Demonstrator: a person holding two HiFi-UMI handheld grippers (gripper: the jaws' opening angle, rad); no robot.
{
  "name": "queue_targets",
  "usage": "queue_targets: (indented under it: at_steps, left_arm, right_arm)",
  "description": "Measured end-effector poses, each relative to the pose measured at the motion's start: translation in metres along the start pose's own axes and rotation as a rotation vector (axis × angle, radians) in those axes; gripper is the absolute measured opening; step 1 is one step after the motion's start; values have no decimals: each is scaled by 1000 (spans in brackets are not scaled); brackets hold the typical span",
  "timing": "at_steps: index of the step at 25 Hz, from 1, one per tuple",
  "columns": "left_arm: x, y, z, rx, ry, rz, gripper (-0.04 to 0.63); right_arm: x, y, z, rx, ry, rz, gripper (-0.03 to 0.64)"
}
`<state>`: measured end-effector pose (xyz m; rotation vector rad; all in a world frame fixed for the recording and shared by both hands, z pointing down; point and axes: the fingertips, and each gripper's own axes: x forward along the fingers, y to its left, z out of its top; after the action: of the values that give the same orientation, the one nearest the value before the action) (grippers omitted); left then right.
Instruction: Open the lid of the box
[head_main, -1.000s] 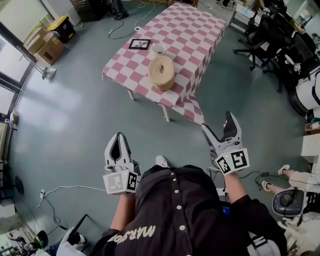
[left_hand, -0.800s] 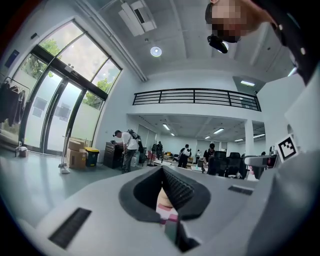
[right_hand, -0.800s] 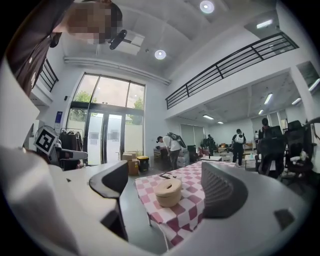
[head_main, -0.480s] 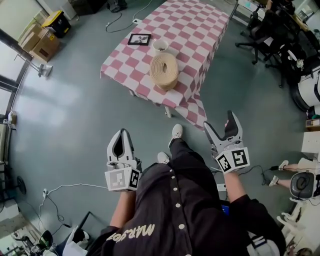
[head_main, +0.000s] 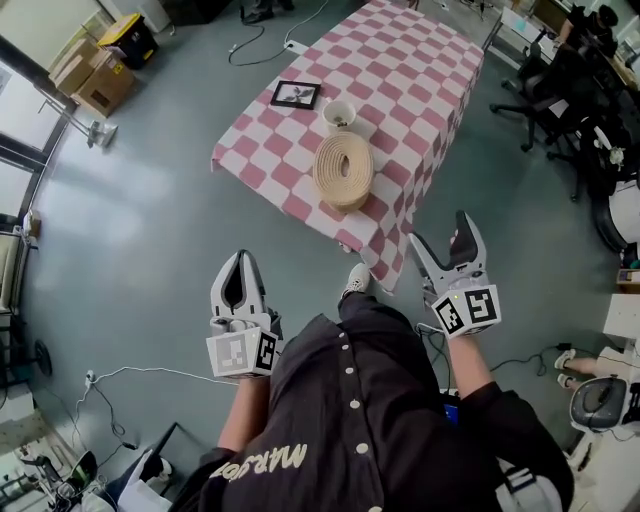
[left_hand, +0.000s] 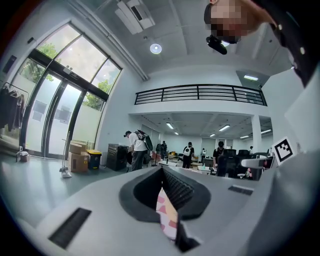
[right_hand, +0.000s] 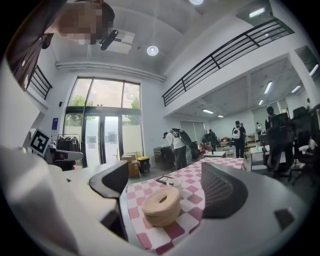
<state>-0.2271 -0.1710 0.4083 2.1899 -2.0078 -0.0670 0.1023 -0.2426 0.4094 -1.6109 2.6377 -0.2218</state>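
A round tan box (head_main: 343, 170) with its lid on stands near the front corner of a table (head_main: 400, 70) under a red-and-white checked cloth. In the right gripper view the box (right_hand: 161, 204) shows between the jaws, still well ahead of them. My right gripper (head_main: 440, 235) is open and empty, held in the air short of the table's corner. My left gripper (head_main: 238, 262) is shut with nothing in it, over the floor to the left of the table. In the left gripper view the jaws meet and only a sliver of the checked cloth (left_hand: 167, 215) shows through them.
Behind the box on the table are a white cup (head_main: 339, 116) and a black picture frame (head_main: 296, 95). Office chairs (head_main: 560, 90) stand to the right. Cardboard boxes (head_main: 90, 80) and a yellow-lidded bin (head_main: 132, 35) sit far left. A cable (head_main: 120, 385) lies on the floor.
The table and box have come nearer as the person walks toward them. Both grippers keep their height and state.
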Motion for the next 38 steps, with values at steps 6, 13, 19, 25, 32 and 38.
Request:
queue_targets:
  at_steps: [6,13,19,25,32,38]
  left_arm:
    - [44,1,10,9,-10,14,11]
    - [84,-3,9,8,7,34,11]
    - [118,-17,9,16,8,28,11]
    - [142,-25,10,5,0,34,11]
    - [156,-6,3,-8,25,44,11]
    - [181,18,8,-19,37,-11,11]
  right_arm:
    - [39,-26,1,1,16,15,440]
    - [74,-54,0,18,33,19,439]
    - [96,-77,-1,33,44,29,439]
    - [112,-94,-3,34,56,38,439]
    - [142,-84,-11,62,87,41,436]
    - [173,-70,-10,89,82,-2,436]
